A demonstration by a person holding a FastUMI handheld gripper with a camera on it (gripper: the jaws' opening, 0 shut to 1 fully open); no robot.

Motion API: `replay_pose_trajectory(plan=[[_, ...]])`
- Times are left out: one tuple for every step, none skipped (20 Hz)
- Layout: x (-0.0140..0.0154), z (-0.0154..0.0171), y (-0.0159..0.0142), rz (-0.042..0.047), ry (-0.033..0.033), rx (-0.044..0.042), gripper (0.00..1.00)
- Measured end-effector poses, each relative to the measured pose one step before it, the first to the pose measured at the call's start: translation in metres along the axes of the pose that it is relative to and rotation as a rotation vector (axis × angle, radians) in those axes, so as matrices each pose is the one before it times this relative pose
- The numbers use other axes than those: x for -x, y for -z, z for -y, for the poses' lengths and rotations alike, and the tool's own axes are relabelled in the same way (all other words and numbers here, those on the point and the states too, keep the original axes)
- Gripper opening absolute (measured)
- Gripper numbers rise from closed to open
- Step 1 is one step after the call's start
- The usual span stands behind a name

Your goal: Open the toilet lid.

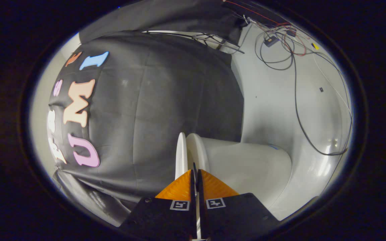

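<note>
The view was rolled on its side, so the toilet (246, 164) lay sideways just ahead of the fingers. Toilet lid (181, 152) showed edge-on as a thin white disc, w/ the seat rim (198, 150) right beside it; only a narrow gap between the two, reaching down to the fingertips.

Hand-held gripper (195, 171): fingers drawn nearly together, just a slit between them. A thin dark edge ran up from that slit in line w/ the lid/seat gap. Looked like they might be pinching the lid's edge or poking into the gap, but couldn't tell if both fingers actually pressed on anything.

Progress, as a judgement: lid appeared barely parted from the seat, if at all, so the opening was at its start or just begun. Most of the swing up to the tank side was left to do.

Room: black cloth booth wall (152, 110) hung on the lid's side, seemingly behind the toilet, so the lid's swing would go toward it; depth btwn lid and cloth was hard to judge. On the other side the pale floor (280, 100) was open near the bowl, w/ loose cables (295, 100) and a small box (270, 41) well apart from the toilet, prob. no hindrance. Lid edge was thin and smooth, so slip risk if the grip was shallow
</note>
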State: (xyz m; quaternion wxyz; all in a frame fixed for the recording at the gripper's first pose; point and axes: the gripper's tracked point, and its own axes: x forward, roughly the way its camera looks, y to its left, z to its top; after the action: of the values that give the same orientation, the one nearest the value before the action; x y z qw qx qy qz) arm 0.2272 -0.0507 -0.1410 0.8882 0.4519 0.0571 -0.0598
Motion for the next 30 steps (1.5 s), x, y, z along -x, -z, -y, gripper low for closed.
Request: replay_pose_trajectory(plan=[[0.00097,-0.01053,0.00000,0.00652,-0.00673,0.02702,0.04],[0.00146,-0.01006,0.00075,0.00215,-0.00474,0.02805,0.04],[0.00181,-0.00893,-0.00059,0.00440,0.00002,0.02808,0.04],[0.00228,-0.00983,0.00019,0.00610,0.00541,0.03381,0.04],[0.00103,-0.00750,-0.00039,0.00649,0.02009,0.04191,0.04],[0.00209,-0.00739,0.00128,0.00349,0.02422,0.04443,0.04],[0.00191,-0.00777,-0.00054,0.00424,0.02195,0.04379,0.04],[0.00277,-0.01185,-0.00082,0.00194,0.00928,0.03665,0.04],[0.00343,-0.01086,-0.00144,0.00393,-0.00330,0.02468,0.04],[0.00300,-0.01267,-0.00232,0.00489,-0.01700,0.01399,0.04],[0.00217,-0.01287,-0.00190,0.00617,-0.01677,0.01584,0.04],[0.00146,-0.01409,0.00064,0.00545,-0.01561,0.02298,0.04],[0.00130,-0.01311,0.00010,0.00627,-0.00831,0.02681,0.04],[0.00268,-0.01330,0.00112,0.00351,-0.01019,0.02751,0.03],[0.00218,-0.01449,-0.00015,0.00585,-0.01026,0.03053,0.04],[0.00269,-0.01603,0.00110,0.00144,-0.01427,0.03627,0.03],[0.00146,-0.01444,-0.00048,-0.00166,-0.00826,0.04278,0.04],[0.00182,-0.01374,0.00163,-0.00910,0.00255,0.05107,0.04],[0.00017,-0.01067,-0.00024,-0.00956,0.02057,0.05799,0.04],[0.00243,-0.00987,0.00060,-0.01235,0.02594,0.05530,0.04],[0.00061,-0.00953,-0.00172,-0.01267,0.02121,0.05151,0.04],[0.00065,-0.00983,-0.00119,-0.00679,0.01689,0.04566,0.04],[0.00062,-0.00727,-0.00014,-0.00439,0.01928,0.04064,0.04],[0.00114,-0.00584,-0.00031,-0.00296,0.02409,0.03558,0.04],[0.00122,-0.00632,-0.00119,-0.00151,0.02131,0.03085,0.04],[0.00095,-0.00727,0.00081,-0.00065,0.01523,0.02676,0.04],[0.00158,-0.00813,-0.00150,0.00477,0.00715,0.02258,0.04],[0.00189,-0.00934,-0.00186,0.00266,0.00489,0.02030,0.04],[0.00125,-0.00995,-0.00112,0.00381,0.00644,0.02219,0.04],[0.00185,-0.01015,-0.00036,0.00140,0.00721,0.02969,0.04]])
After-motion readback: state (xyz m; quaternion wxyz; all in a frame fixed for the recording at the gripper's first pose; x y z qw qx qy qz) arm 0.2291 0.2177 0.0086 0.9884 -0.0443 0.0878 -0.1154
